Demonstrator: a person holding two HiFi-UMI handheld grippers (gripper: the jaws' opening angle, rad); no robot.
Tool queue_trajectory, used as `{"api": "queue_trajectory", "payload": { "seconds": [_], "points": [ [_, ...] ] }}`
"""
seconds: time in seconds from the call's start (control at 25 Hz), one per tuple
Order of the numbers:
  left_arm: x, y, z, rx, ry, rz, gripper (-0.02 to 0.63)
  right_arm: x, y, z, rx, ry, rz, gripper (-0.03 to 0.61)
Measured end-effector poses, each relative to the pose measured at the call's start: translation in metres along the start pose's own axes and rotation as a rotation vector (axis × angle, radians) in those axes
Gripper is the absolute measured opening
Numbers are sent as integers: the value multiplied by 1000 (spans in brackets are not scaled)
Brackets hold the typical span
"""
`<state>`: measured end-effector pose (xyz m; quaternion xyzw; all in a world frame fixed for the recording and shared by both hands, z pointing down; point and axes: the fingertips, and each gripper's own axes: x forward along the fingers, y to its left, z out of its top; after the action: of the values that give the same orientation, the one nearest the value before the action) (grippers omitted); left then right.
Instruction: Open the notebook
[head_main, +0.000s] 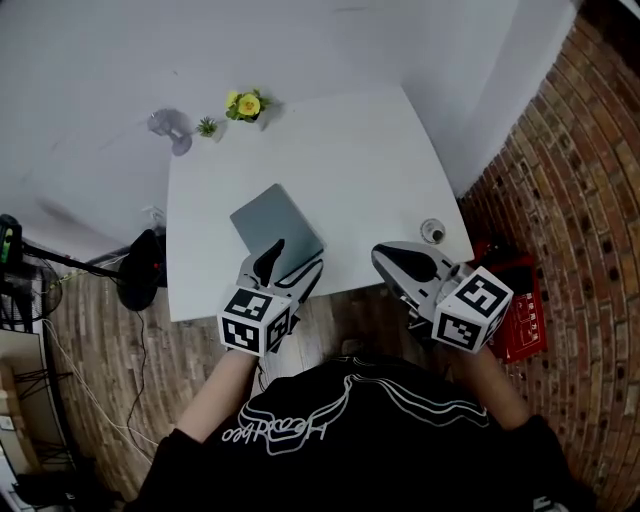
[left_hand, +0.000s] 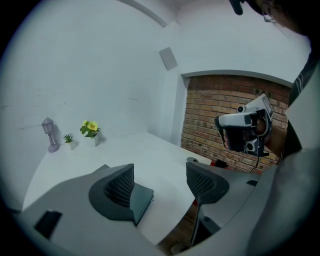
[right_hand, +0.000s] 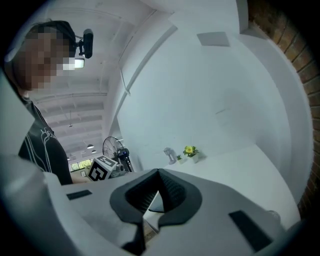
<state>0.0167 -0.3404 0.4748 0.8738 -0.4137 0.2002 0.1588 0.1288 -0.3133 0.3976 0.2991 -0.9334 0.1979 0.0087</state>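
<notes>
Notebook (head_main: 277, 228): grey, closed, flat on near-left part of table (head_main: 350, 160), set askew to table's front edge.

Table: white, against white wall.

Crate (head_main: 522, 315): red, on floor by table's near-right corner.

L gripper (head_main: 290, 265): at table's front edge, over notebook's near end. Jaws wide apart, nothing held. In left gripper view, one jaw stands in front of notebook's corner; contact can't be told.

R gripper (head_main: 405, 262): at table's front edge, right part, well apart from notebook. Jaws closed together, nothing btwn.

Yellow flower pot (head_main: 247, 105): table's far-left corner.

Lamp ornament (head_main: 172, 128): grey, same corner, leftmost.

Small green plant (head_main: 207, 127): btwn lamp and flowers.

Small round item (head_main: 432, 232): table's near-right corner, too small to ID.
</notes>
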Motion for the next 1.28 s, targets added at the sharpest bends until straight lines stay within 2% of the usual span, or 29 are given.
{"api": "queue_trajectory", "payload": {
  "seconds": [0.44, 0.6, 1.0, 1.08, 1.16, 1.28],
  "points": [
    [76, 19, -51, 80, 144, 84, 331, -3, -45, -10, 22, 48, 2, 3],
    [89, 21, -70, 137, 204, 91, 331, -7, -49, -11, 47, 45, 0, 5],
    [111, 40, -97, 170, 297, 172, 328, -15, -55, -13, 72, 40, -9, 3],
    [111, 43, -97, 170, 302, 189, 305, -14, -55, -12, 65, 45, -10, 5],
    [110, 45, -97, 180, 305, 203, 248, -12, -55, -10, 60, 47, -8, 5],
    [109, 45, -96, 190, 304, 199, 236, -8, -55, -9, 53, 54, -2, 5]
  ]
}}
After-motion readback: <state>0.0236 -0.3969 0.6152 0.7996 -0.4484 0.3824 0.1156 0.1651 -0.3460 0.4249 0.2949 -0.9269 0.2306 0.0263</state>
